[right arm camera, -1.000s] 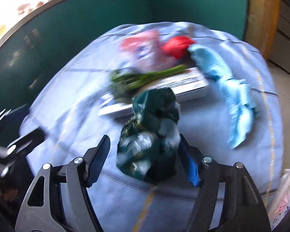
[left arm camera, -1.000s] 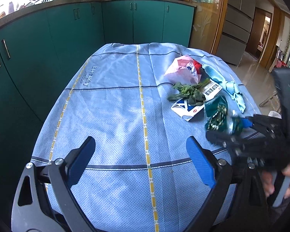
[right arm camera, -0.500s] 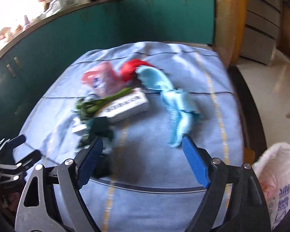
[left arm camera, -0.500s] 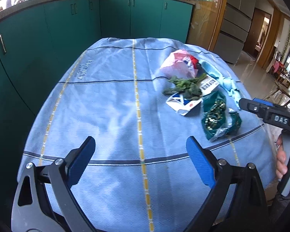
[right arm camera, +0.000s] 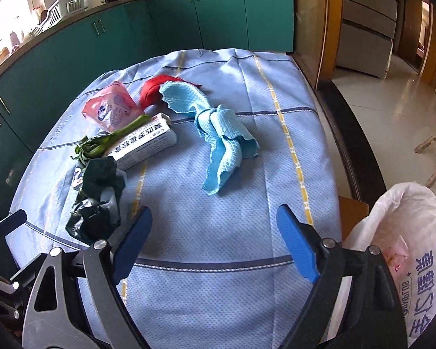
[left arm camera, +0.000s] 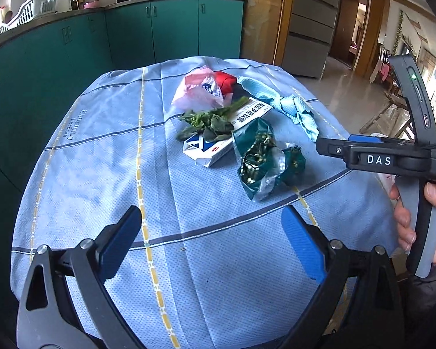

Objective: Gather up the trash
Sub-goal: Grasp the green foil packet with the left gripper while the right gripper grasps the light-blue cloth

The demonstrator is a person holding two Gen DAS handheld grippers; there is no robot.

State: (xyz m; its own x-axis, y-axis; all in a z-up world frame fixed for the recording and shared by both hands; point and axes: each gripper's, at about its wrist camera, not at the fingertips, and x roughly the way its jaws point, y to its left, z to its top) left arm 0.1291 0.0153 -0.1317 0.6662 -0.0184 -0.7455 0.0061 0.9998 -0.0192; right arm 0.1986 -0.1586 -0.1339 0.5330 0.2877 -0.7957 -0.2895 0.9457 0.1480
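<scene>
Both tongs were spread wide and held nothing. Left tongs (left arm camera: 209,244) hung over bare cloth at 6 o'clock of the desk (left arm camera: 101,157). Right tongs (right arm camera: 215,241) hung over the near edge, with the dark wrapper just beside its left blue pad (right arm camera: 132,244).

Trash count on the blue waffle-weave tablecloth (right arm camera: 247,203), which had yellow dashed and grey stripes; six items, all clustered on the right half in the left wrist view:
- 1 crumpled dark green foil wrapper (left arm camera: 261,160), shiny, gold print, silver inner side showing, at 3 o'clock of desk centre.
- 1 white flat carton (left arm camera: 226,133), rectangular cardboard, blue logo, Chinese print, touching the wrapper at the wrapper's 11 o'clock.
- 1 wilted green leafy stalk (left arm camera: 209,119), limp, lying across the carton.
- 1 pink translucent plastic bag (left arm camera: 197,90), crinkled, at 12 o'clock of the stalk.
- 1 red item (left arm camera: 226,81), folded, material unclear, just beside the pink bag at its 2 o'clock.
- 1 light blue cloth rag (right arm camera: 218,133), textured weave, twisted into a long roll, at 3 o'clock of the carton and apart from it.

1 white plastic bin liner (right arm camera: 407,250), open-mouthed, blue print, sat off the desk at 4 o'clock in the right wrist view.

Teal cabinets (left arm camera: 130,35) ran along 9 to 12 o'clock.
</scene>
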